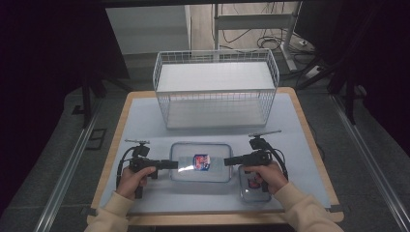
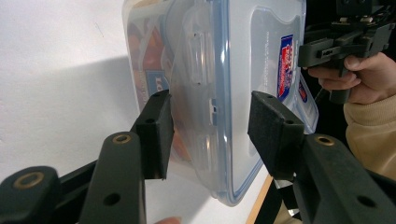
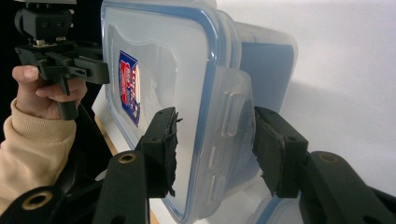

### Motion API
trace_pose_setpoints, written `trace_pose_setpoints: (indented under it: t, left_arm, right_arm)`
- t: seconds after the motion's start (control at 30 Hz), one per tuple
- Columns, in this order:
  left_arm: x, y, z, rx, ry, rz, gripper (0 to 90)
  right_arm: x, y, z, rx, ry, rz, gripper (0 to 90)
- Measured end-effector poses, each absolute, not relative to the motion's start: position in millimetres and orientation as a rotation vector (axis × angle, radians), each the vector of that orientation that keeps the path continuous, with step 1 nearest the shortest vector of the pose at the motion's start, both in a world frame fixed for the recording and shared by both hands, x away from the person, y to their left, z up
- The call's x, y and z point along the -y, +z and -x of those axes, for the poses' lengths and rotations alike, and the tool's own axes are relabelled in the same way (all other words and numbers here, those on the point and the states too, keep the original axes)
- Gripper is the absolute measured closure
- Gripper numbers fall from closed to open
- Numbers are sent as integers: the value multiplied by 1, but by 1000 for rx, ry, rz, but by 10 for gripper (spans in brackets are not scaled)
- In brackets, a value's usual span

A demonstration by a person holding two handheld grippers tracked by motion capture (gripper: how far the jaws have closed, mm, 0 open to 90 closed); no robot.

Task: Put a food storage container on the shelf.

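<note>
Two containers (image 1: 201,162) (image 1: 253,183), one wire basket (image 1: 216,89), two grippers (image 1: 175,165) (image 1: 228,161).

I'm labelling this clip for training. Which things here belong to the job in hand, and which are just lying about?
In the job:
- large clear food container, each end between a gripper's fingers
- left gripper
- right gripper

Lying about:
- small clear container beside the right hand
- white wire basket at the table's far side
</note>
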State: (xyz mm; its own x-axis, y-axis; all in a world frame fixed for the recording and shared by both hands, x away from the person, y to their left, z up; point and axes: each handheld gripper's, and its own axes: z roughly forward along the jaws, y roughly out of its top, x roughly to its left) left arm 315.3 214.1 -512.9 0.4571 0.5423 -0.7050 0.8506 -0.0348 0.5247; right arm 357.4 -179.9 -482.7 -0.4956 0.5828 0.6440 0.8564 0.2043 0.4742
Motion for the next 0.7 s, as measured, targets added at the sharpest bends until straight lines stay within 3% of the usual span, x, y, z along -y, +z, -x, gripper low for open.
trace_pose_setpoints:
  t: [0.4,0.7]
  left_arm:
    - [-212,-506,-313,-1217,-359,-1685,520]
    - [-206,-468,-317,-1151,-254,-1686,521]
  right_arm:
    - [179,-475,-354,2208,-1227,1350,512]
    - [185,-441,-357,2254,-1346,1303,512]
